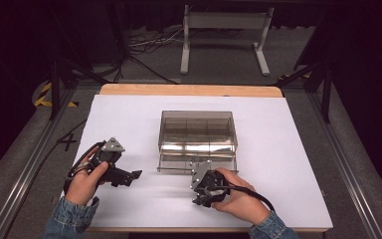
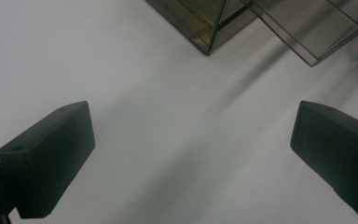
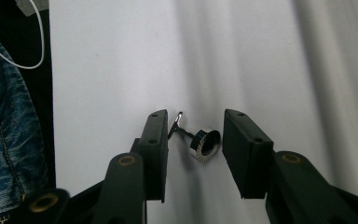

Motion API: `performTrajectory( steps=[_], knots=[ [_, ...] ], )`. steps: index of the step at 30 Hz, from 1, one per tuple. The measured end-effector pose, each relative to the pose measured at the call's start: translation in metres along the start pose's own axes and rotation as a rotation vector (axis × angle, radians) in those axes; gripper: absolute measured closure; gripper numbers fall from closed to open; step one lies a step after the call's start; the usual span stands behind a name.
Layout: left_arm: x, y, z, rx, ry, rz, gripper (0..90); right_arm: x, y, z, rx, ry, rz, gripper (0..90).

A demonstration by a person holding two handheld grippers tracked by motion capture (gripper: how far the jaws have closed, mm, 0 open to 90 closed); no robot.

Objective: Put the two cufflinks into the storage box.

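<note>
A small silver cufflink [image 3: 205,144] with a round dark face and a thin toggle lies on the white table sheet [image 1: 288,169]. It lies between the jaws of my right gripper [image 3: 196,117]. The toggle end is close to one jaw, and a gap remains beside the round head, so the pads do not press on it. In the high view my right gripper [image 1: 199,200] points down near the front edge, just in front of the smoky clear box [image 1: 197,130]. The box's drawer [image 1: 179,164] is pulled out toward me. At the left my left gripper [image 1: 132,178] stands wide open over bare sheet [image 2: 191,116].
The box corner [image 2: 205,28] and the drawer [image 2: 307,32] lie ahead of the left gripper. A wooden strip [image 1: 189,90] edges the table's far side, with a white stand [image 1: 224,35] on the floor beyond. A denim sleeve [image 3: 4,140] is at the front edge.
</note>
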State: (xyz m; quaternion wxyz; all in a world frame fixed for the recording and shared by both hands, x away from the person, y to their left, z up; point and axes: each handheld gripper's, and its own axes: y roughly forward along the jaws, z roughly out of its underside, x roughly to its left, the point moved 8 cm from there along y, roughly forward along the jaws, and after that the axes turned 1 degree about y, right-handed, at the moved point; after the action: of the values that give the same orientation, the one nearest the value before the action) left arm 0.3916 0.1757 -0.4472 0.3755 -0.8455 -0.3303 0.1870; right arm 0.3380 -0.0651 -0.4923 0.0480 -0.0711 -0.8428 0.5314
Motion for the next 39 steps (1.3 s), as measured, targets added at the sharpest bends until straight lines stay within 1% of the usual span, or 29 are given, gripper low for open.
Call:
performTrajectory(
  steps=[3,5,6,7,9,10,11,14,17,21,25,26,27,29,34,36,37,39],
  knots=[
    [-0.0001,0.0000,0.0000,0.001,0.001,0.000,0.4,0.0007,0.0019,0.0002,0.005,-0.005,-0.003,62.0],
    [-0.0004,-0.0002,0.0001,0.001,0.000,0.003,0.4,-0.0010,0.0029,-0.0004,0.001,-0.016,0.008,61.9],
    [-0.0004,-0.0001,0.0001,0.001,-0.001,0.003,0.4,0.0003,0.0028,-0.0001,0.004,-0.009,-0.003,61.9],
    [-0.0004,-0.0001,0.0002,0.002,-0.001,0.003,0.4,-0.0009,0.0030,-0.0004,-0.001,-0.017,0.005,61.9],
    [-0.0003,-0.0004,0.0002,0.002,-0.001,0.002,0.4,-0.0004,0.0029,-0.0001,-0.001,-0.016,0.004,62.0],
    [-0.0002,-0.0006,0.0001,0.001,0.001,0.002,0.4,0.0006,0.0026,0.0003,0.002,-0.009,0.001,62.1],
    [-0.0005,-0.0008,0.0001,0.000,-0.002,0.002,0.4,-0.0003,0.0027,0.0000,-0.004,-0.013,0.003,62.1],
    [-0.0001,-0.0013,0.0004,0.003,-0.004,0.005,0.4,0.0024,0.0007,0.0027,0.014,0.017,-0.012,62.7],
    [-0.0003,-0.0006,0.0002,-0.003,-0.008,0.001,0.4,0.0022,0.0005,0.0034,0.015,0.016,-0.015,62.7],
    [-0.0003,-0.0007,0.0002,-0.002,-0.006,0.003,0.4,0.0027,-0.0001,0.0046,0.022,-0.003,-0.005,65.8],
    [-0.0003,-0.0006,0.0003,0.000,-0.006,0.002,0.4,0.0036,-0.0003,0.0048,0.032,-0.007,0.003,68.9],
    [-0.0002,-0.0003,0.0002,0.000,-0.003,-0.001,0.4,0.0016,0.0001,0.0038,0.028,-0.025,0.016,70.6],
    [-0.0004,-0.0001,0.0001,0.000,-0.001,0.001,0.4,0.0021,0.0003,0.0034,0.030,-0.024,0.018,73.3],
    [-0.0007,-0.0003,0.0001,0.003,0.000,0.003,0.4,0.0046,0.0001,0.0034,0.041,-0.018,0.016,73.8],
    [-0.0004,-0.0006,0.0002,0.000,-0.002,0.002,0.4,0.0046,0.0004,0.0021,0.043,-0.033,0.032,74.3],
    [-0.0004,-0.0006,0.0001,-0.003,-0.007,0.003,0.4,0.0046,0.0002,0.0020,0.044,-0.030,0.029,74.3],
    [-0.0001,-0.0011,0.0004,0.003,-0.004,0.006,0.4,0.0061,-0.0002,0.0020,0.046,-0.022,0.019,74.3],
    [0.0000,-0.0009,0.0003,-0.001,-0.004,0.005,0.4,0.0069,-0.0014,0.0011,0.041,-0.021,0.013,74.4]
  ],
)
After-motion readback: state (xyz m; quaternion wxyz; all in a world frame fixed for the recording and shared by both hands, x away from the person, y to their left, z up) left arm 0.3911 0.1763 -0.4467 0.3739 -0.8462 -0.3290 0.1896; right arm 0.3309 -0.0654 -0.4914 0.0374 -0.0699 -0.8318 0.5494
